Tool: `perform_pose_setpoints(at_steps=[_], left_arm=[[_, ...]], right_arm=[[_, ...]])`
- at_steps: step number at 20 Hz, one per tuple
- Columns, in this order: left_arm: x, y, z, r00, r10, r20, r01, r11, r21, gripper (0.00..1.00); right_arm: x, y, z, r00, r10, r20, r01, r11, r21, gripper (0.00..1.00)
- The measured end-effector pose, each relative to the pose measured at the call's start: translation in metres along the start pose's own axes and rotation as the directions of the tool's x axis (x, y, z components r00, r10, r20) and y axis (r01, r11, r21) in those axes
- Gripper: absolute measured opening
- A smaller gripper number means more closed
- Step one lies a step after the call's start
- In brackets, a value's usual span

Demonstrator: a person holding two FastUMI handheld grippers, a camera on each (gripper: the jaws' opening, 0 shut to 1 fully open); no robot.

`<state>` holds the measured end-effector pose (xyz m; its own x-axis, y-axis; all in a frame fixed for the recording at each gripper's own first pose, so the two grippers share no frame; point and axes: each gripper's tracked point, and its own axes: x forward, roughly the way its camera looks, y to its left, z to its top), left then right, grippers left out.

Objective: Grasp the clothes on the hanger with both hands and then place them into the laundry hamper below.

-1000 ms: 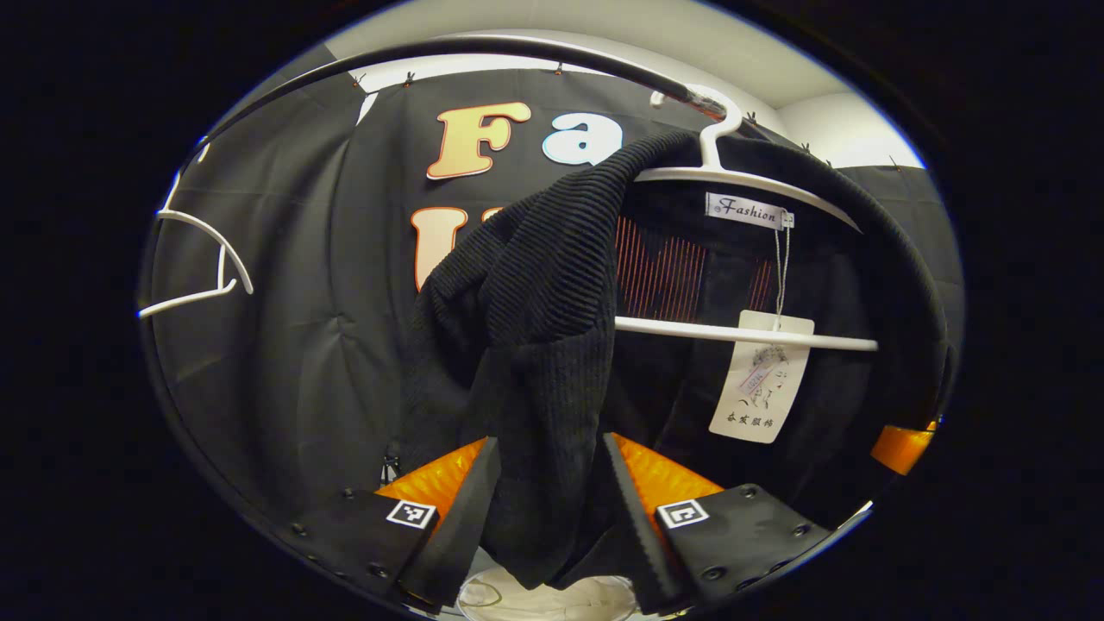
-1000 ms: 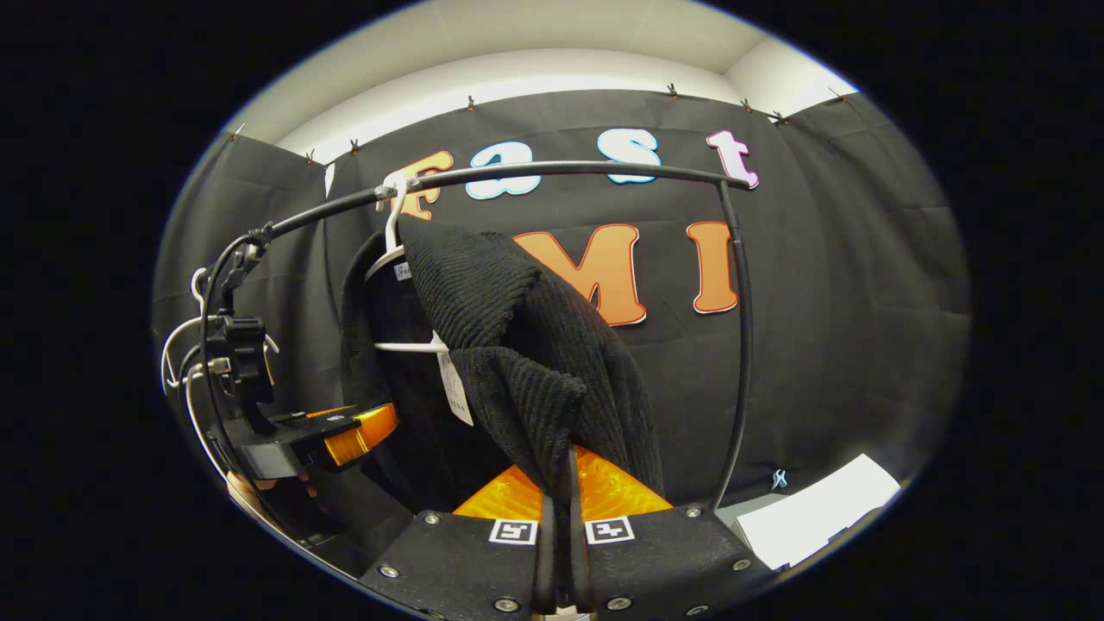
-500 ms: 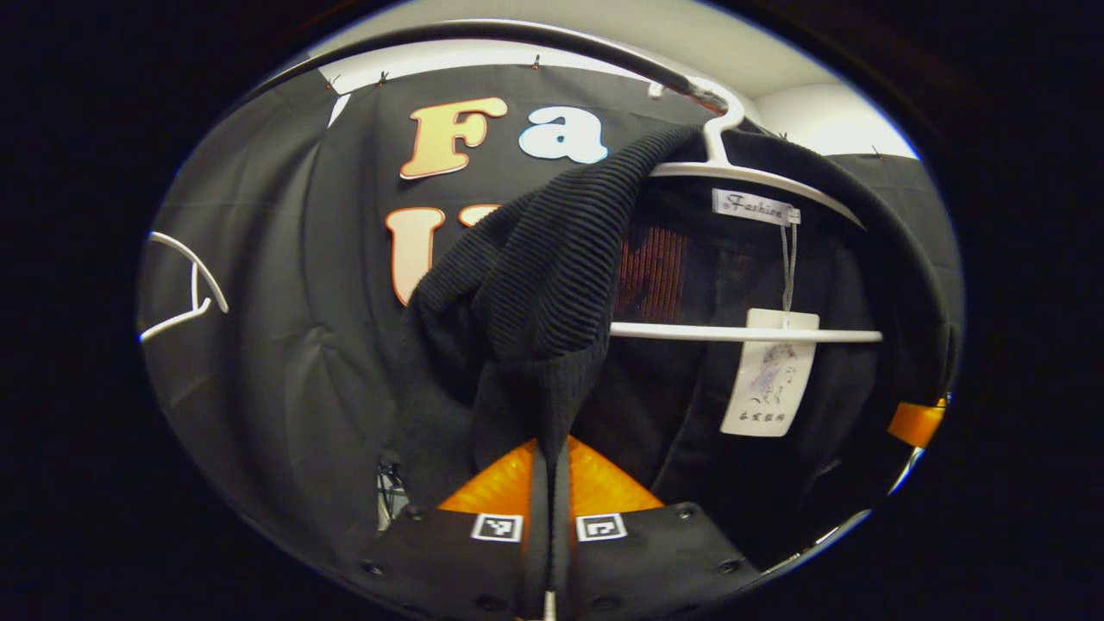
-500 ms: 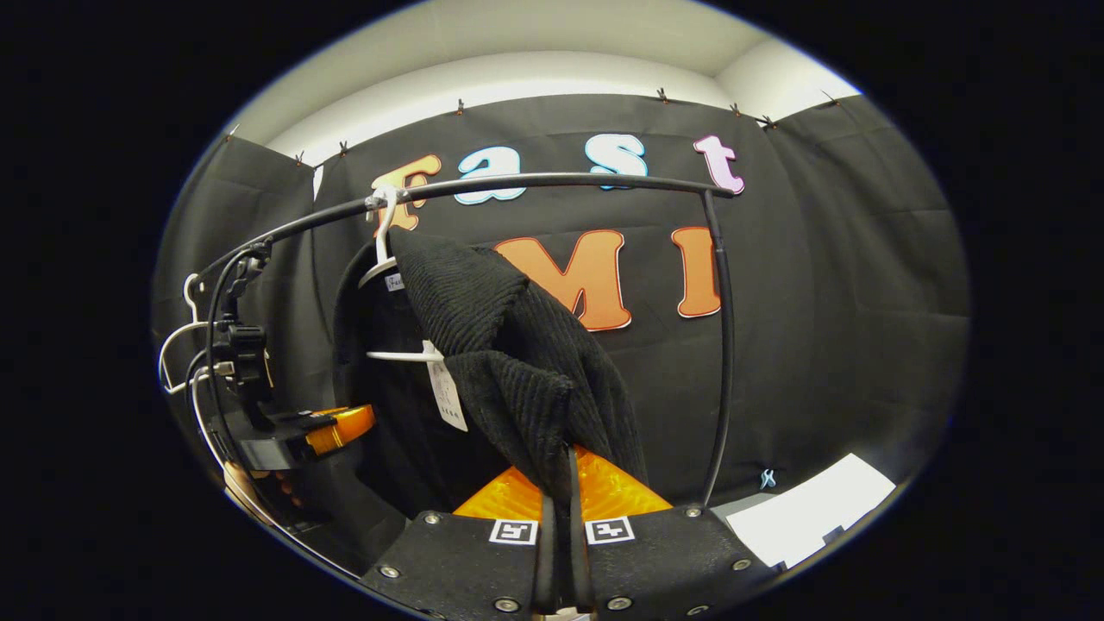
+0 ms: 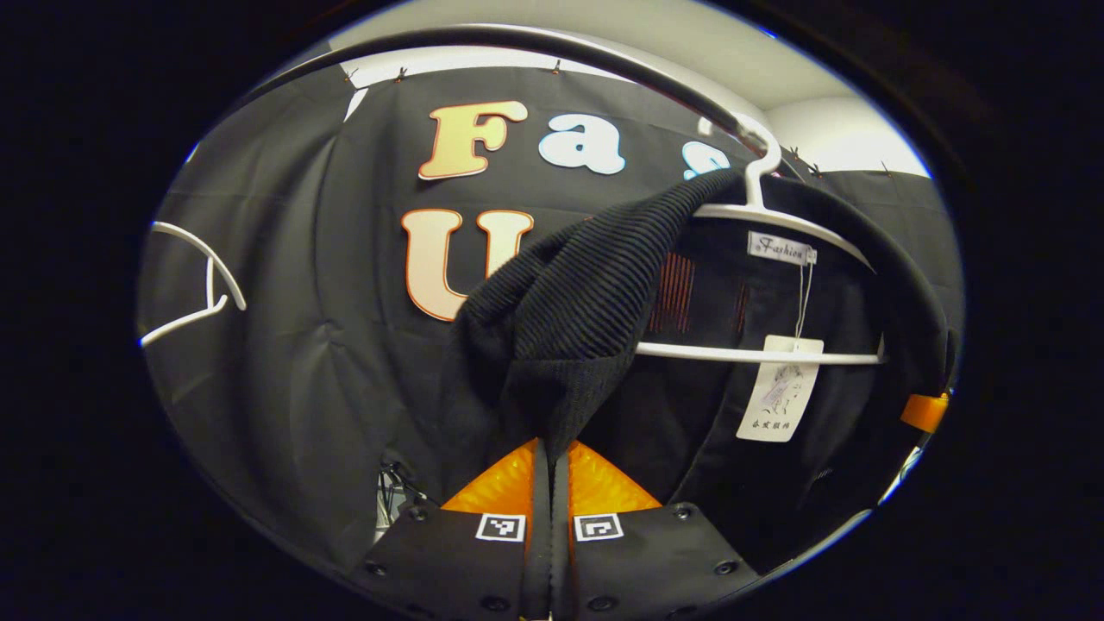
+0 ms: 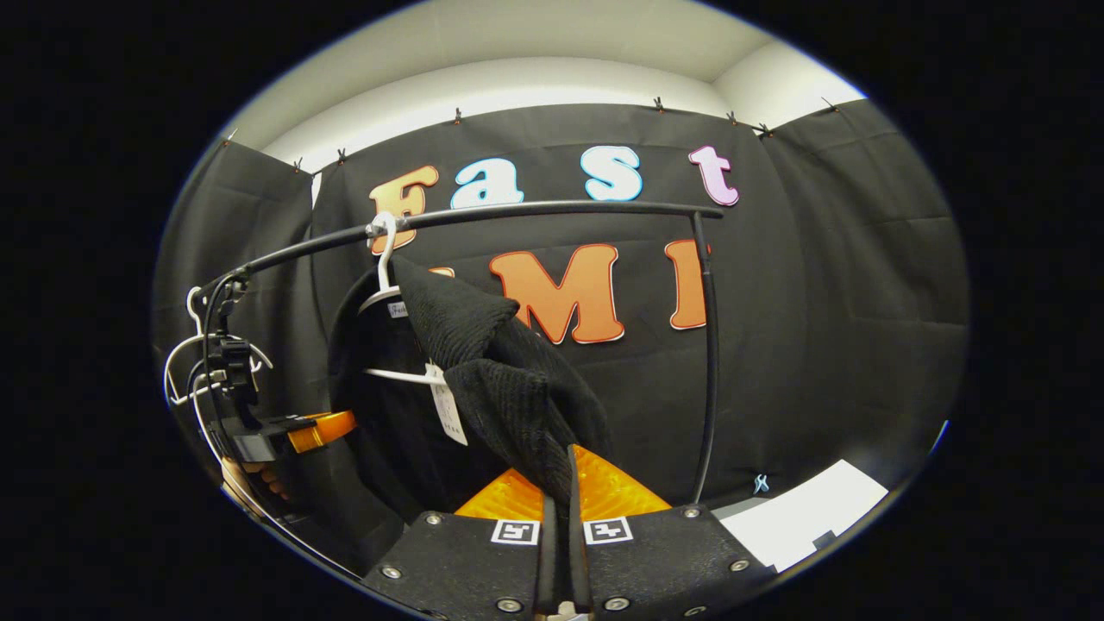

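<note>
A black ribbed knit garment (image 5: 569, 302) hangs on a white hanger (image 5: 759, 207) from the black rail (image 5: 552, 52). A paper tag (image 5: 780, 388) dangles inside it. My left gripper (image 5: 549, 466) is shut on the garment's near front edge, and the cloth stretches from the hanger down to it. In the right gripper view the same garment (image 6: 509, 379) hangs on its hanger (image 6: 384, 285), and my right gripper (image 6: 565, 479) is shut on its other front edge. The left gripper (image 6: 302, 429) shows there at the left, held by a hand.
A curved black rack rail (image 6: 552, 211) runs across, with its upright post (image 6: 707, 345) at the right. Empty white hangers (image 5: 194, 285) hang at the rail's left end. A white sheet (image 6: 802, 522) lies low at the right.
My left gripper has gone from open around the cloth to shut on it. Both grippers have drawn back, stretching the garment's front edges away from the hanger.
</note>
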<state>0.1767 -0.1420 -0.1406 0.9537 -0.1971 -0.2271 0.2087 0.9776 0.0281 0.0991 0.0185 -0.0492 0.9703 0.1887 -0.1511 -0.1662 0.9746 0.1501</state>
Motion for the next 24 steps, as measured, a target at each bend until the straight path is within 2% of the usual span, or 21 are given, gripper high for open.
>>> perform_pose_setpoints(at_steps=[7,8,13,14,20,24], left_arm=[[-0.022,0.05,0.047,0.99,0.087,0.109,-0.089,0.996,0.007,0.07],[-0.023,0.055,0.053,0.987,0.097,0.124,-0.099,0.995,0.008,0.1],[-0.027,0.067,0.08,0.974,0.137,0.178,-0.148,0.988,0.049,0.05],[-0.028,0.07,0.086,0.971,0.143,0.193,-0.156,0.986,0.054,0.07],[-0.022,0.085,0.112,0.957,0.165,0.241,-0.181,0.982,0.046,0.1],[-0.022,0.088,0.106,0.948,0.195,0.251,-0.209,0.977,0.029,0.1]], right_arm=[[-0.001,-0.023,0.045,0.997,-0.037,0.074,0.04,0.998,-0.041,0.03],[0.001,-0.025,0.053,0.996,-0.037,0.087,0.041,0.998,-0.043,0.03],[0.004,-0.033,0.079,0.992,-0.03,0.126,0.04,0.997,-0.072,0.02],[0.005,-0.035,0.084,0.991,-0.027,0.132,0.037,0.997,-0.073,0.02],[0.028,-0.057,0.101,0.989,-0.029,0.146,0.041,0.996,-0.078,0.02],[0.05,-0.057,0.099,0.993,-0.001,0.121,0.008,0.998,-0.055,0.02]])
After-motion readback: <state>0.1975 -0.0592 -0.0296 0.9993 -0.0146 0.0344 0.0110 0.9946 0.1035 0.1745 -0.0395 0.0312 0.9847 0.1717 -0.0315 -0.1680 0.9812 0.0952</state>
